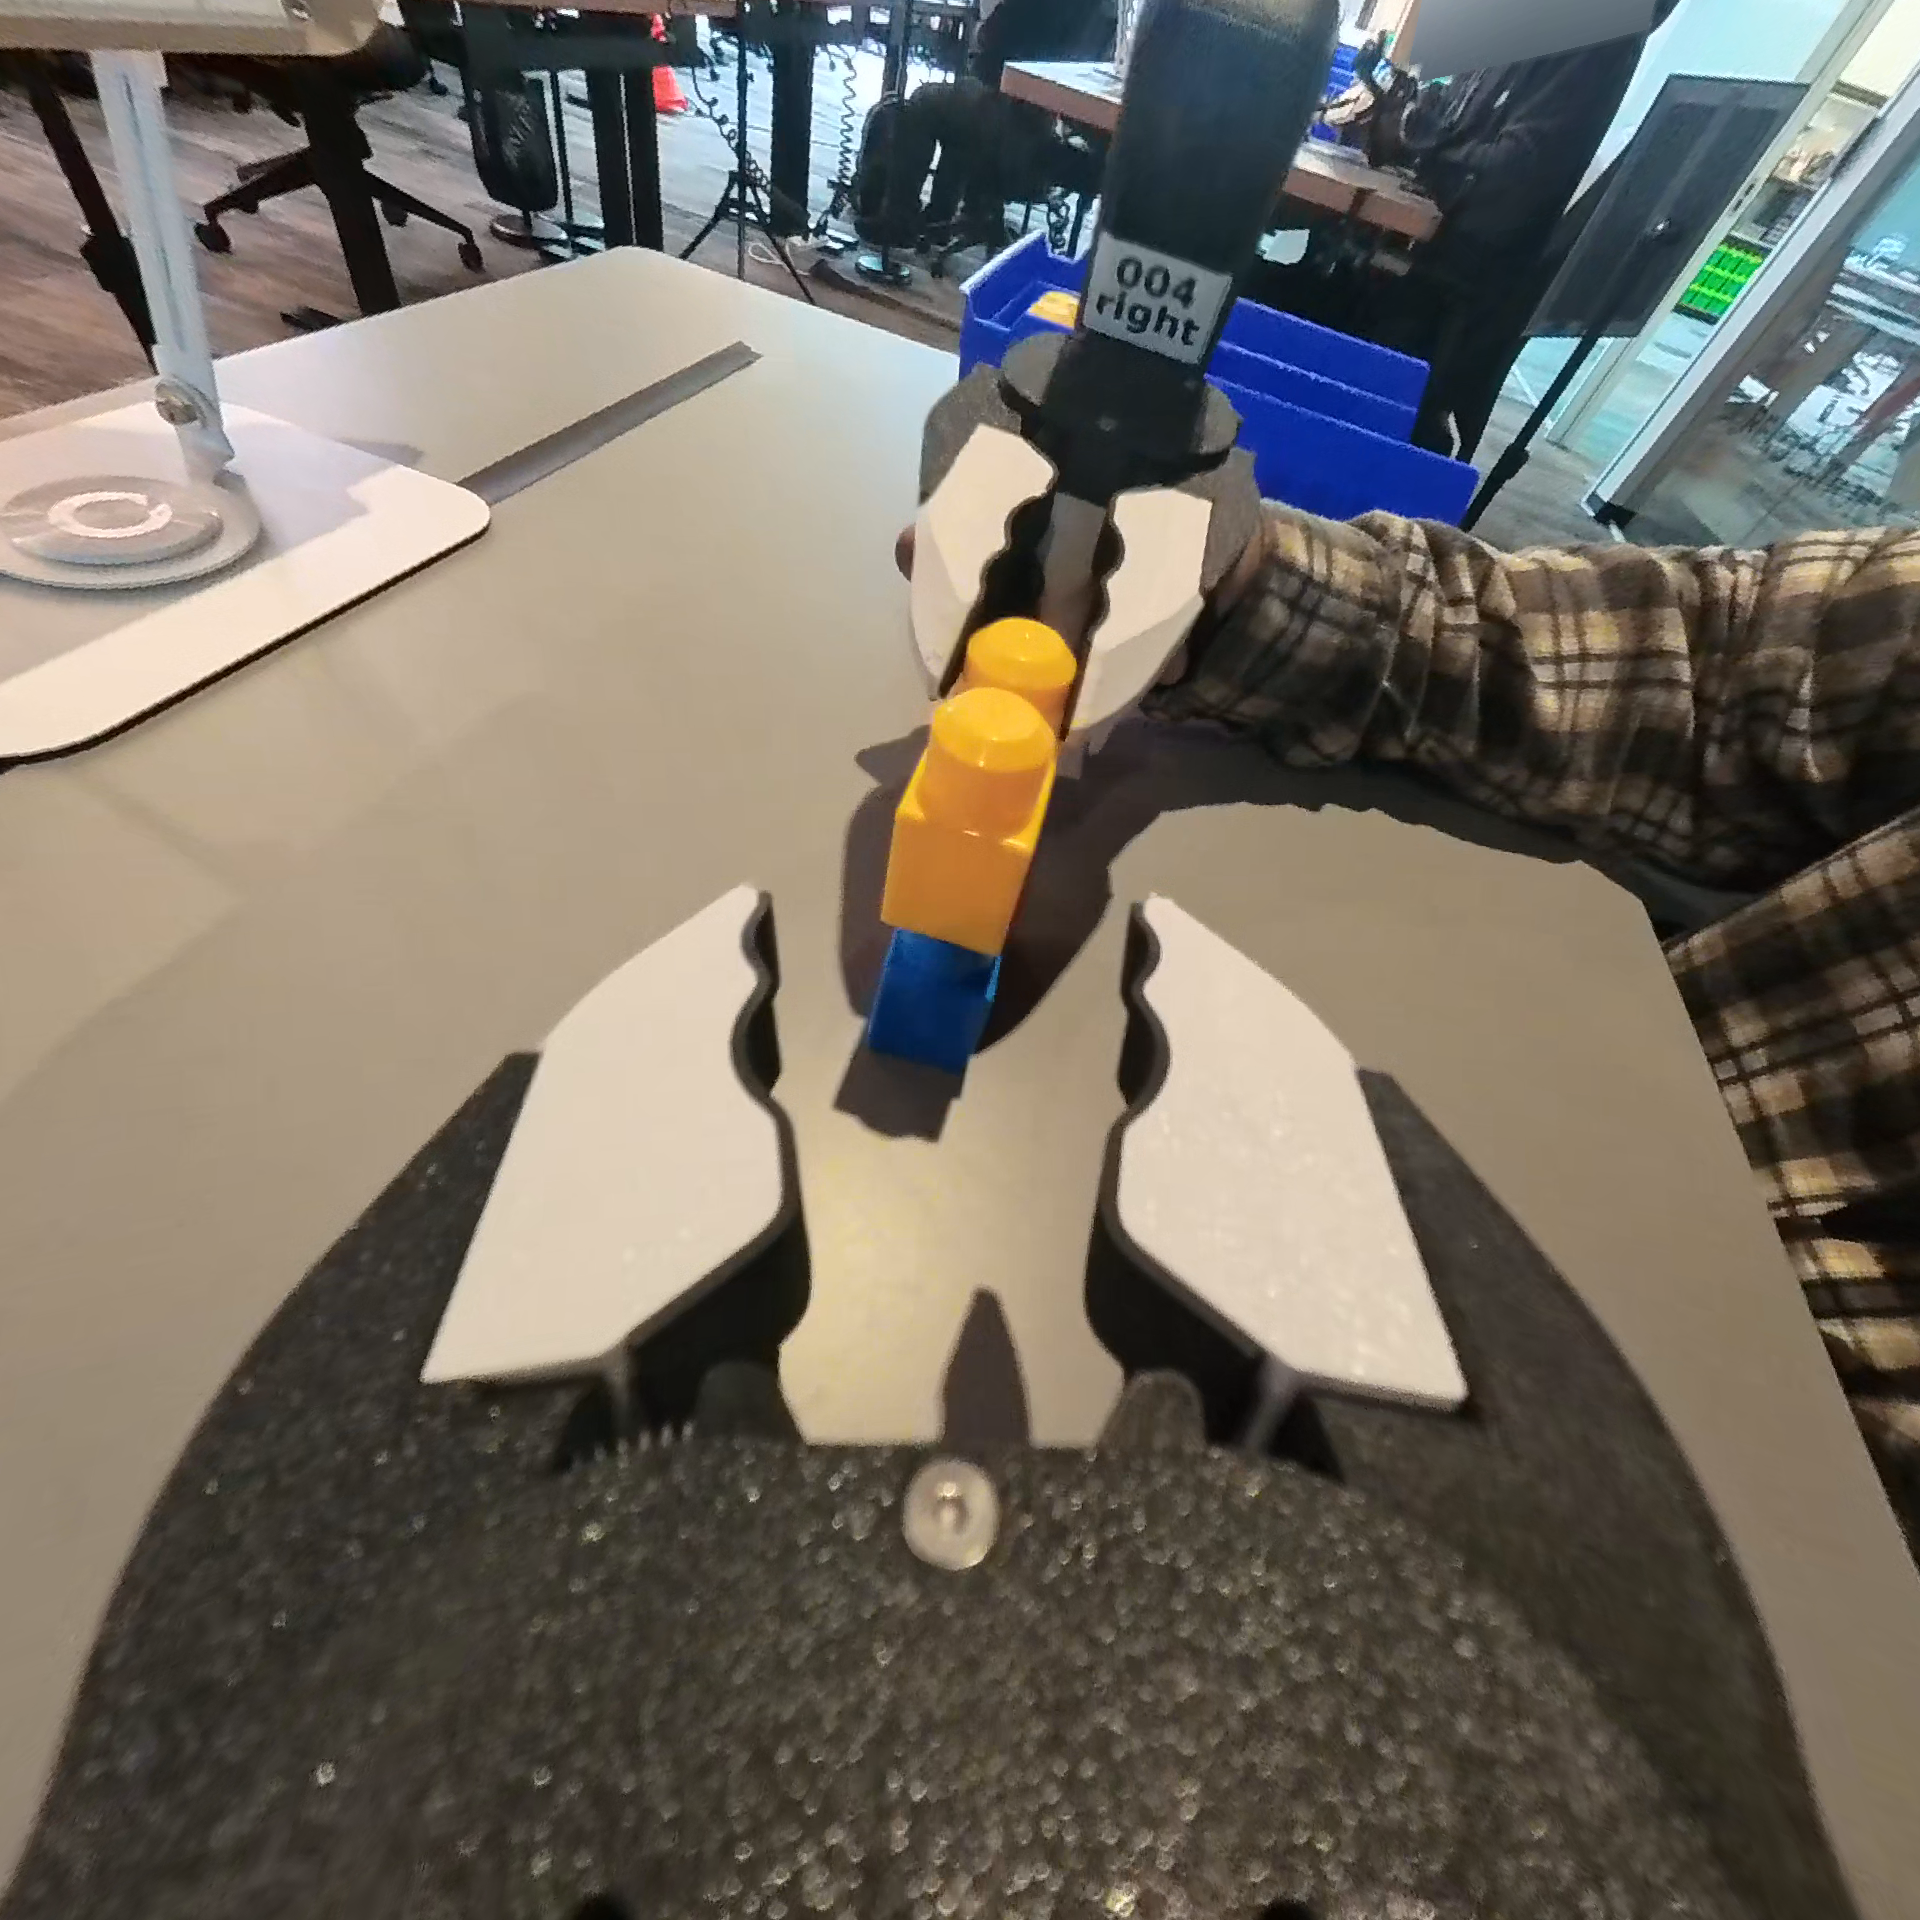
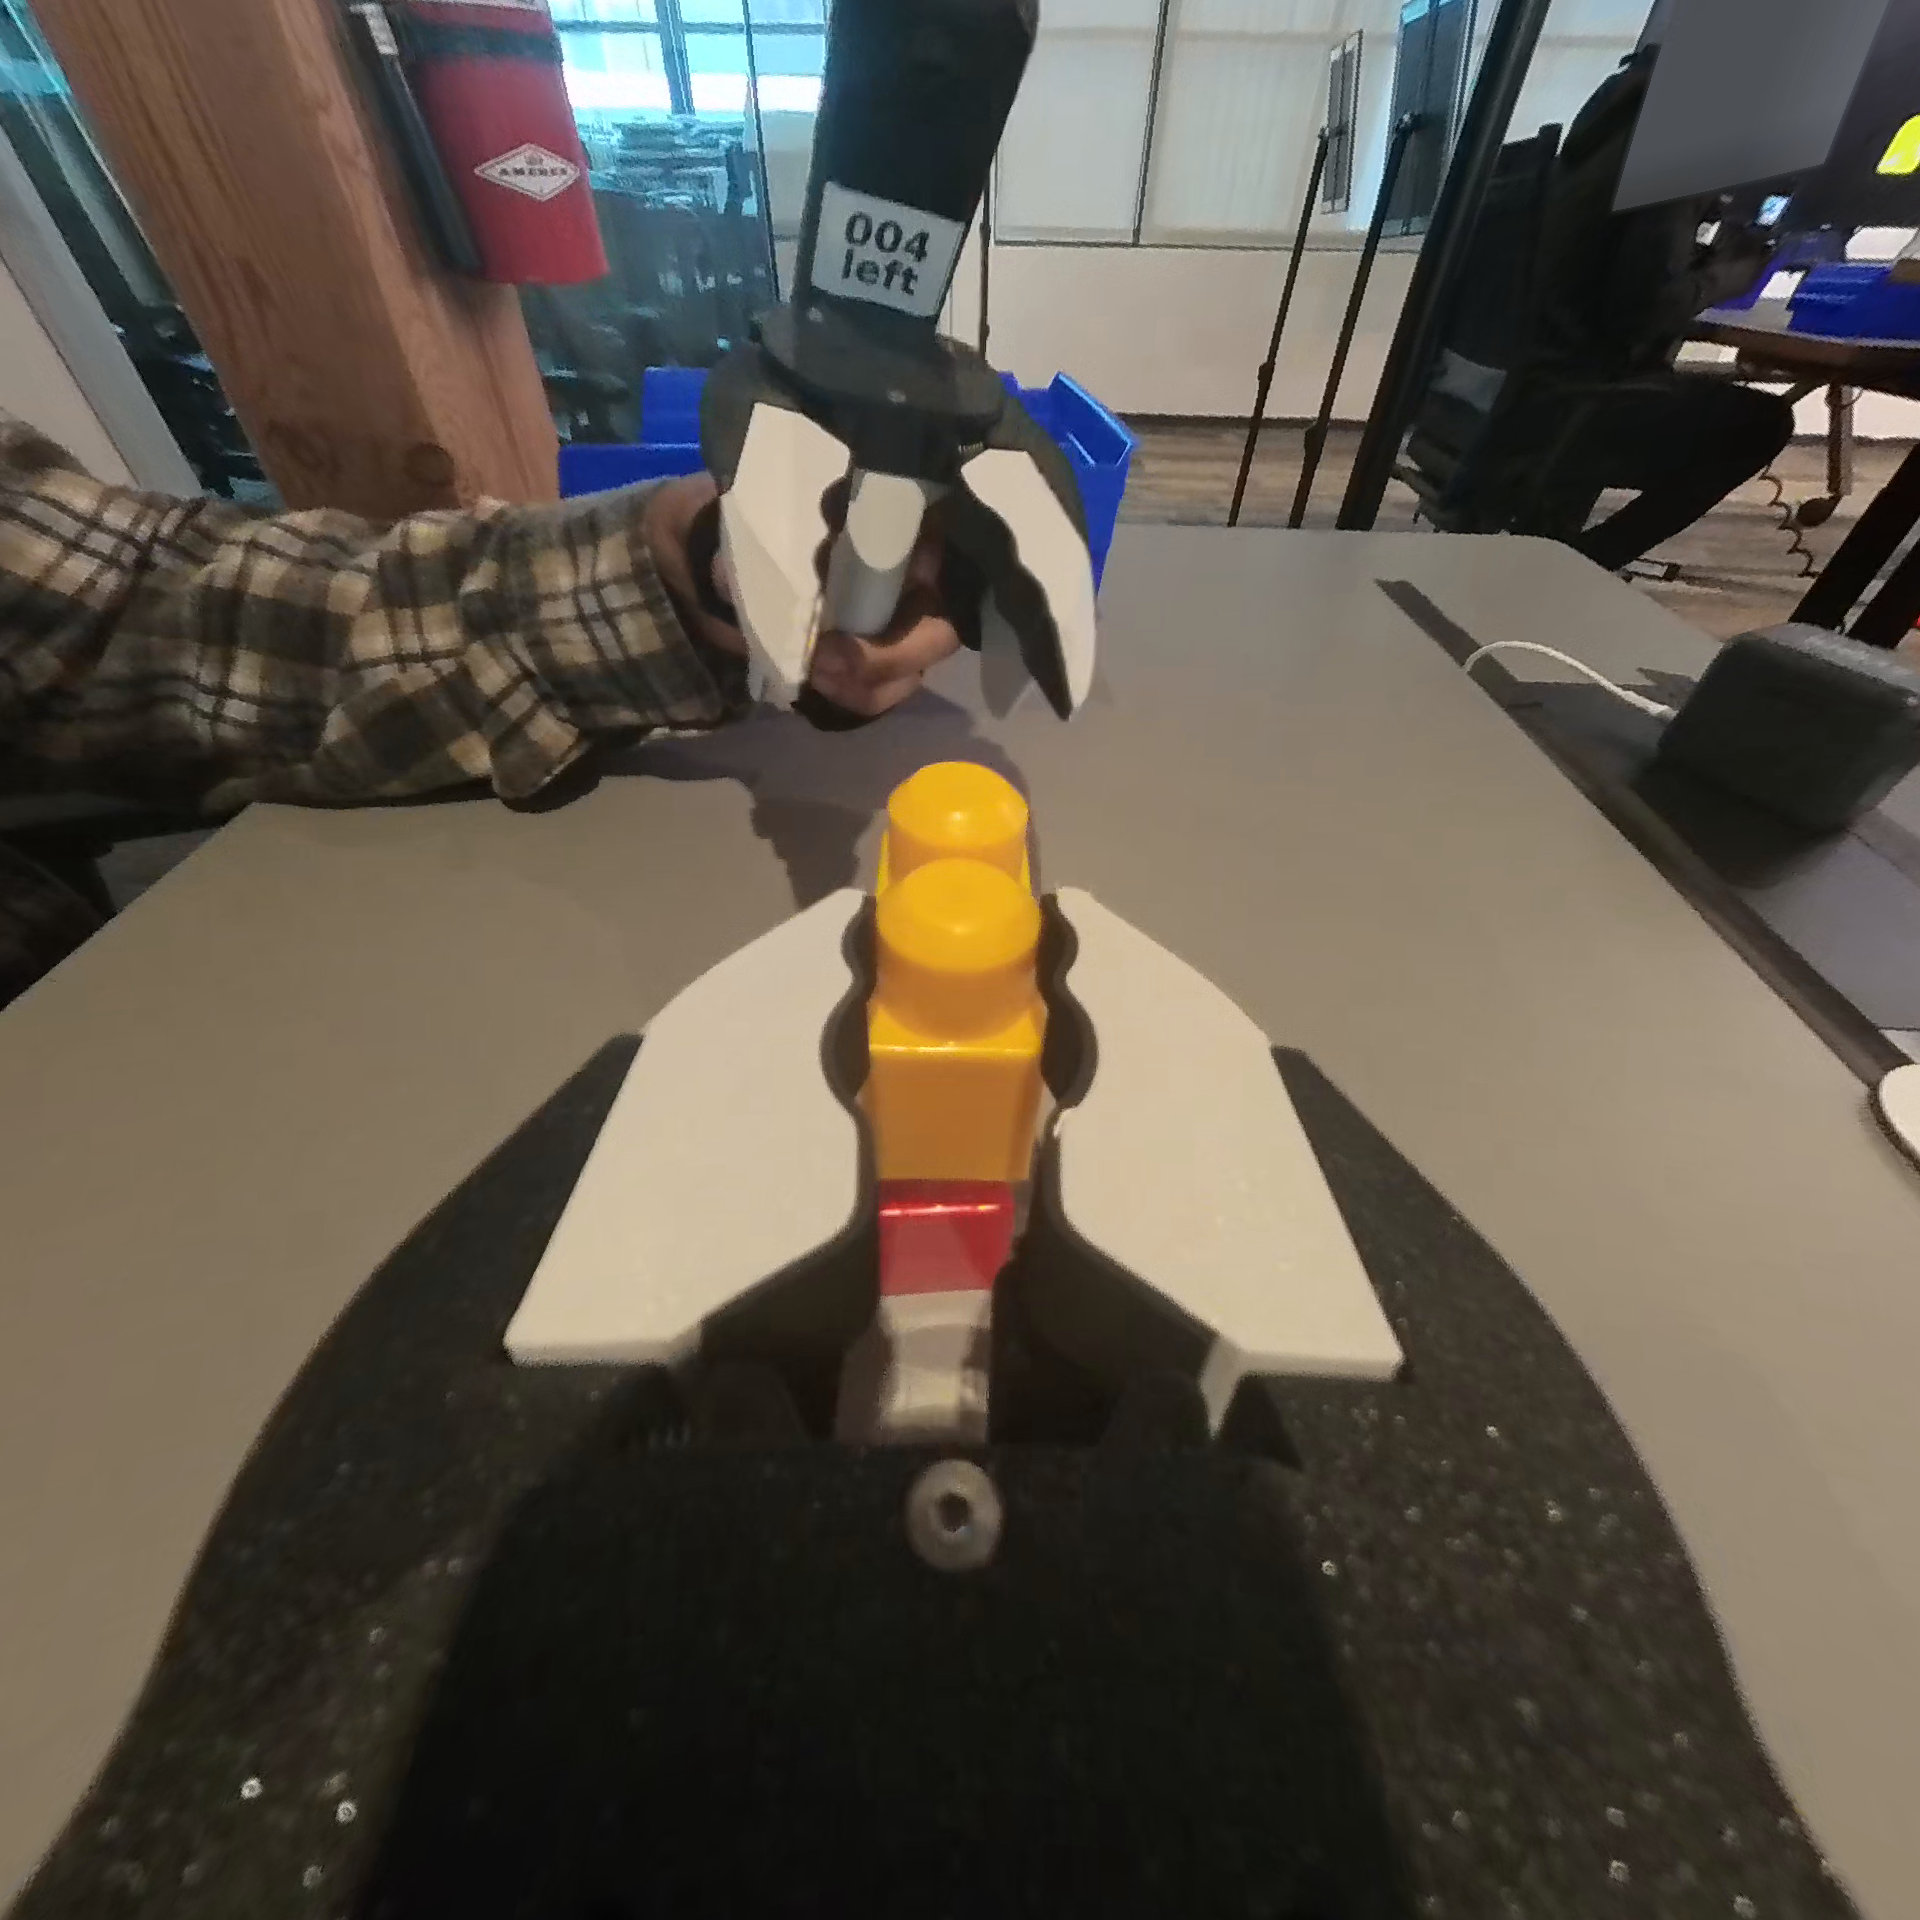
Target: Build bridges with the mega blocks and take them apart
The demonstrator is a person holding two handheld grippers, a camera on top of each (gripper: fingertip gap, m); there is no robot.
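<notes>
A long yellow block [image 1: 961,842] lies level, with its near end on a blue block [image 1: 925,1003] that stands on the grey table [image 1: 468,831]. My left gripper [image 1: 951,920] is open, with its fingers on either side of the blue block and clear of it. My right gripper [image 1: 1023,675] closes on the yellow block's far end. In the right wrist view, my right gripper [image 2: 956,925] is shut on the yellow block [image 2: 951,1081], which sits on a red block [image 2: 940,1242]. The left gripper [image 2: 920,691] is open beyond the far end.
Blue bins [image 1: 1340,416] stand at the table's far edge. A white lamp base on a white pad [image 1: 208,540] sits at the left. A dark grey box with a white cable [image 2: 1766,717] sits at the right. Plaid sleeves [image 1: 1558,644] rest along the table edge. About 7 cm separates my left fingertips from my right.
</notes>
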